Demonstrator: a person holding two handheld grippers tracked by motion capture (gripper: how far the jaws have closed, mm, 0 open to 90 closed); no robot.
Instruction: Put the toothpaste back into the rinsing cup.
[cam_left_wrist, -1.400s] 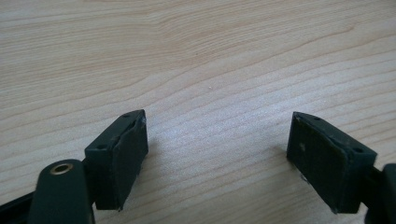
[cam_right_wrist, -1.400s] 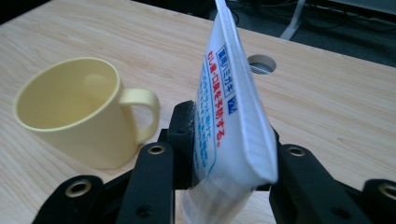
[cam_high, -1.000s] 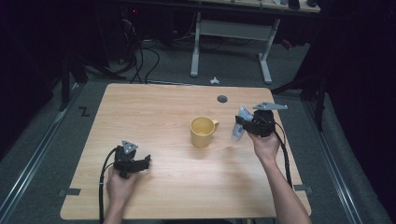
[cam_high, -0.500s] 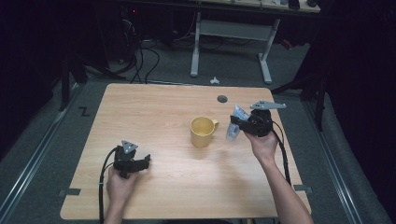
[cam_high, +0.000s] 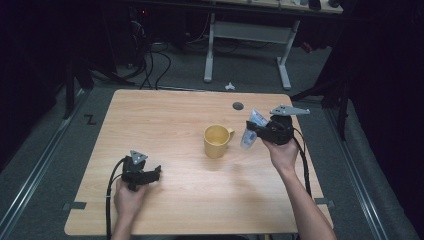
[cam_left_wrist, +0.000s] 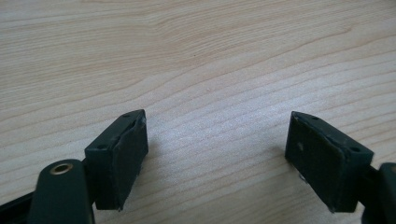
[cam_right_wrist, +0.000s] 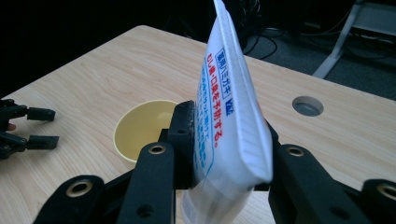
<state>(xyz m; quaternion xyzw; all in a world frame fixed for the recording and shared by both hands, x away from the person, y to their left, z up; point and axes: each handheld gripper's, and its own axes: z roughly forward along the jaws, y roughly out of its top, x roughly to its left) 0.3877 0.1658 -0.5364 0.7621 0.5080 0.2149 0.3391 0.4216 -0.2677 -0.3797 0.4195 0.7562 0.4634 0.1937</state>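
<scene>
Just to the right of the yellow mug, near the middle of the desk, the right gripper is clamped on a white tube of what looks like toothpaste, holding it clear of the wood with the flat crimped end up and the capped end hanging below the jaws. In the right gripper view the tube sits squeezed between the two black pads, tilted a little, and the mug's open mouth lies just beyond it and lower. The left gripper rests low over the bare desk near the front left, well apart from the mug, its jaws spread wide with nothing between them; the left gripper view shows wood grain between the pads. The step in hand appears to be carrying the tube across to the mug and standing it inside. To do that well, the grip should probably stay firm, since the soft body could slip or bulge under the pads. The hanging end ought to be brought squarely above the opening before any descent, so it clears the near rim and the handle, which points toward the right gripper. Lowering gently until the tube leans on the inner wall, then opening, would likely keep the light mug from tipping or sliding.
</scene>
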